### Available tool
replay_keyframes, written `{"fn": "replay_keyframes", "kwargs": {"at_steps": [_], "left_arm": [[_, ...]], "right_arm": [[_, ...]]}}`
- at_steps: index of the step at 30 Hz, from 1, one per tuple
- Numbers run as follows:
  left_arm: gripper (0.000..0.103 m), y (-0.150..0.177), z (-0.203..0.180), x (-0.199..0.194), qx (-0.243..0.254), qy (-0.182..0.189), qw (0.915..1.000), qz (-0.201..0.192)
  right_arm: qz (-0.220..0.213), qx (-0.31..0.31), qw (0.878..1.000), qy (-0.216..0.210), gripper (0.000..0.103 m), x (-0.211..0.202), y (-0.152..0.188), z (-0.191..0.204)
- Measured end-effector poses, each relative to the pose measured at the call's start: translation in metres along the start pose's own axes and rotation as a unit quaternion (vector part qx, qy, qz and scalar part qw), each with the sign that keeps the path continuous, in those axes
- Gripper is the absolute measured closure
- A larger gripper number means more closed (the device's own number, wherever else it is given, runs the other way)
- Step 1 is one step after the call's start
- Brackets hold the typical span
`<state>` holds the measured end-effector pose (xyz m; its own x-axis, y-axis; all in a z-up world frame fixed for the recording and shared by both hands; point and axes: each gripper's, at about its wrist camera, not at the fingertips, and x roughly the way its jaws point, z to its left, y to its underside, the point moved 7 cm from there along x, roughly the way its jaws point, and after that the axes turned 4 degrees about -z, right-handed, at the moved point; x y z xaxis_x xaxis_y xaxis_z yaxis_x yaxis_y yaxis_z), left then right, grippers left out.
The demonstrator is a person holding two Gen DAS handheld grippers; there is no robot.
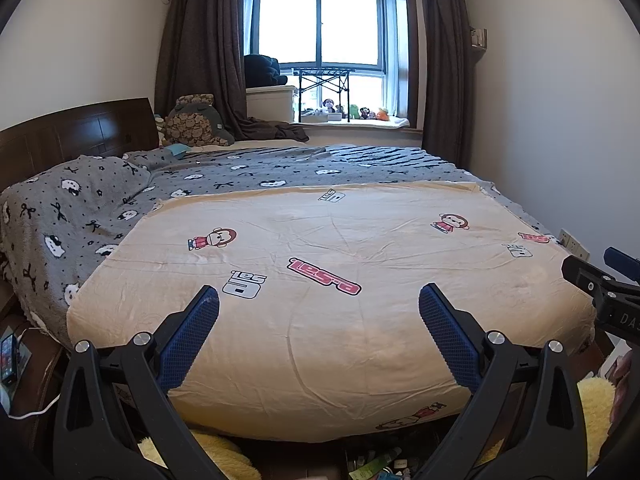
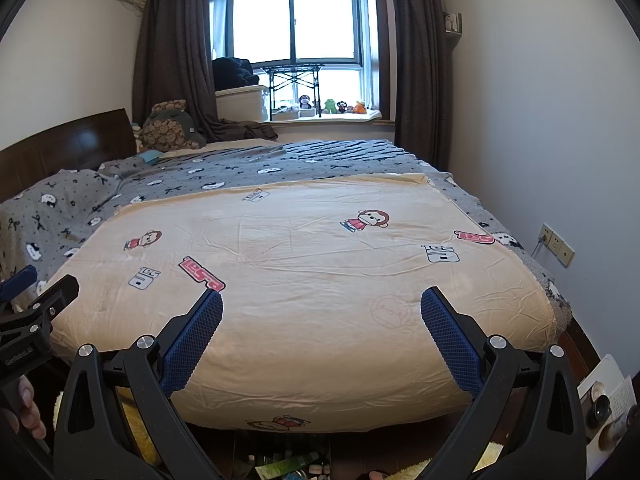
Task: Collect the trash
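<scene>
Both claws hover side by side over the foot of the bed [image 1: 520, 216], both released, jaws spread wide with nothing between them. Left claw [image 1: 319, 300] has its blue pads [image 1: 188, 344] over the cream sheet [image 1: 320, 240]; right claw [image 2: 321, 302] the same, pads [image 2: 450, 340] above the sheet's near edge. In the left view the right claw's black body pokes in at the right edge; in the right view the left claw's body shows at the left edge, with a hand [image 2: 24, 412] under it. Trash [image 2: 286, 466] lies on the floor below and just behind the right claw: green wrapper and small scraps at the foot of the bed, under the sheet's overhang. The same litter [image 1: 376, 466] shows below the left claw, between its arms; the items are too small to name. Yellow fluffy thing [image 1: 596, 404] on the floor to the right of the left claw. Ahead of both claws: grey blanket [image 1: 240, 168] past the sheet, headboard [image 1: 76, 128] far left, window [image 1: 320, 28] with curtains [image 1: 200, 48] straight ahead, small toys [image 2: 332, 106] on the sill. Phone [image 1: 9, 358] on a cable low left of the left claw. Wall socket [image 2: 556, 244] to the right of the right claw.
</scene>
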<state>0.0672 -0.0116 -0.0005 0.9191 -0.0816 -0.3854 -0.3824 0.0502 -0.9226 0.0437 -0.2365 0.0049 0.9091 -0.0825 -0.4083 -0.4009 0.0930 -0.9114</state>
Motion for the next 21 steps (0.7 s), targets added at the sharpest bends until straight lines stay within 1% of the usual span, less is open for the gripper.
{"fn": "replay_keyframes", "kwargs": {"at_steps": [4, 8, 11, 21], "left_arm": [[0.008, -0.0006, -0.0009, -0.0034, 0.006, -0.003, 0.9999, -0.009], [0.008, -0.0019, 0.0037, -0.0054, -0.012, 0.000, 0.9998, -0.013], [0.008, -0.0019, 0.0071, -0.0049, -0.011, -0.009, 0.9998, -0.015], [0.008, -0.0022, 0.0084, -0.0034, -0.012, -0.007, 0.9999, -0.007]], "right_arm": [[0.002, 0.001, 1.000, 0.002, 0.003, -0.0002, 0.0008, -0.0001], [0.002, 0.001, 1.000, 0.003, 0.004, -0.0005, 0.0007, 0.0001], [0.002, 0.002, 1.000, 0.004, 0.003, -0.0007, 0.0011, -0.0002], [0.005, 0.002, 1.000, 0.006, 0.003, -0.0006, 0.0015, -0.0003]]}}
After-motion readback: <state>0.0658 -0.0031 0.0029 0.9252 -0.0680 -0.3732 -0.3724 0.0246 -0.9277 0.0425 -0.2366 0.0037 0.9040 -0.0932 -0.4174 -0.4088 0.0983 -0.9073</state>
